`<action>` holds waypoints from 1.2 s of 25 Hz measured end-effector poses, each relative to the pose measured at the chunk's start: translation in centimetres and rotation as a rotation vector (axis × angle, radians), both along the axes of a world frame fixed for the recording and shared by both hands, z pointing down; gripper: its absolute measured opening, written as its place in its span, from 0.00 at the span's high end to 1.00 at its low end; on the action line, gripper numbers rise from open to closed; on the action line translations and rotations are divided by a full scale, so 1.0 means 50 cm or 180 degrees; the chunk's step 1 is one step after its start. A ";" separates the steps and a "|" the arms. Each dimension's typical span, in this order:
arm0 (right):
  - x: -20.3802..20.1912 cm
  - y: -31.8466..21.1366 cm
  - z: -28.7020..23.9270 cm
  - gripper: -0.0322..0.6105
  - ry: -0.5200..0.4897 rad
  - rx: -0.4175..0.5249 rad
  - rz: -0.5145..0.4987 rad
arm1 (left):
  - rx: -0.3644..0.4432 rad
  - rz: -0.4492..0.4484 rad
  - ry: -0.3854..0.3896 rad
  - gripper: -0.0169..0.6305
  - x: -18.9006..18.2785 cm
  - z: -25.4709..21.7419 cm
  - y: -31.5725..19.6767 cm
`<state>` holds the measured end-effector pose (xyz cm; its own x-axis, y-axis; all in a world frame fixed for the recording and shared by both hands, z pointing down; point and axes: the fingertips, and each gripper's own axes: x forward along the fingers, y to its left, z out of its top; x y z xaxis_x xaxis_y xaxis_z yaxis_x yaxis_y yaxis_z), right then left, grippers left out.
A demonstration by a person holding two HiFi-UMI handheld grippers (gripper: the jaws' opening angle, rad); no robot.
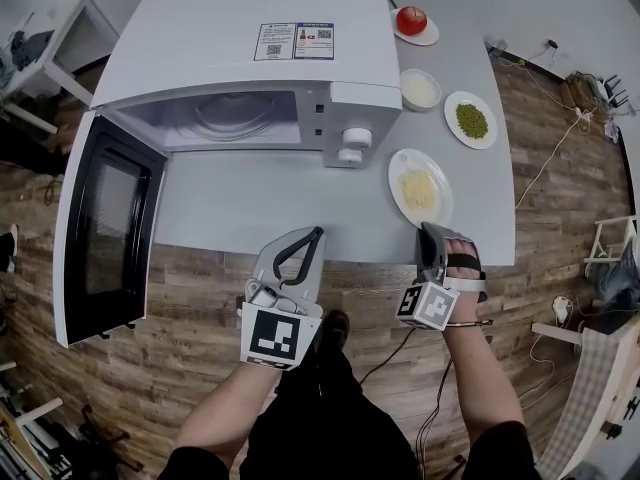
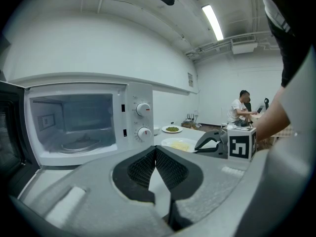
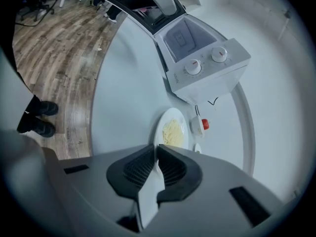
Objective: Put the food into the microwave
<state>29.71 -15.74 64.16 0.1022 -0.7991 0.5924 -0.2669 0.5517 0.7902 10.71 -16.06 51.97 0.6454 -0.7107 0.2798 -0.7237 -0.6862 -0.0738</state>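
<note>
Looking down in the head view, the microwave (image 1: 250, 58) fills the upper left of the frame. Its door (image 1: 105, 233) is swung wide toward the lower left, so the cavity is ready to load. The plate of pale shredded food (image 1: 420, 190) sits on the smooth grey table (image 1: 250, 208) right of centre, just beside the microwave's control side and not inside yet. At the table's near edge are the left gripper (image 1: 318, 231) and the right gripper (image 1: 427, 230). The right one is just below the plate's rim, so my guess is that one goes for it.

Left gripper view: jaws pinched together at the tips, with nothing between the ribbed black pads. At centre left the boxy white cavity shows a round glass turntable (image 2: 79, 144), with two round knobs (image 2: 143, 120) beside it.

Right gripper view: same deal, jaws closed and empty, aimed at the plate in mid-frame. It'd have to open up before taking that rim. The plate looks flat, thin-edged and glossy, so probably slippery, and the food is a loose heap that could slide if it's tipped.
</note>
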 end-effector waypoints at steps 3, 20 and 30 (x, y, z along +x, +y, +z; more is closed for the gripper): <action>0.000 -0.007 0.003 0.92 0.0200 0.0019 -0.0074 | -0.0003 -0.0007 -0.0006 0.96 -0.003 0.001 -0.003; 0.008 0.017 -0.089 0.92 0.0129 0.0287 -0.0108 | 0.0088 -0.0015 -0.0031 0.96 -0.006 -0.092 0.010; 0.005 0.037 -0.172 0.92 0.0065 0.0459 -0.0120 | 0.0136 0.0004 -0.0071 0.96 0.010 -0.144 0.033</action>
<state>29.95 -13.88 55.53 0.0812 -0.8793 0.4693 -0.2312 0.4413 0.8670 11.22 -14.39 44.75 0.6403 -0.7215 0.2636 -0.7206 -0.6830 -0.1192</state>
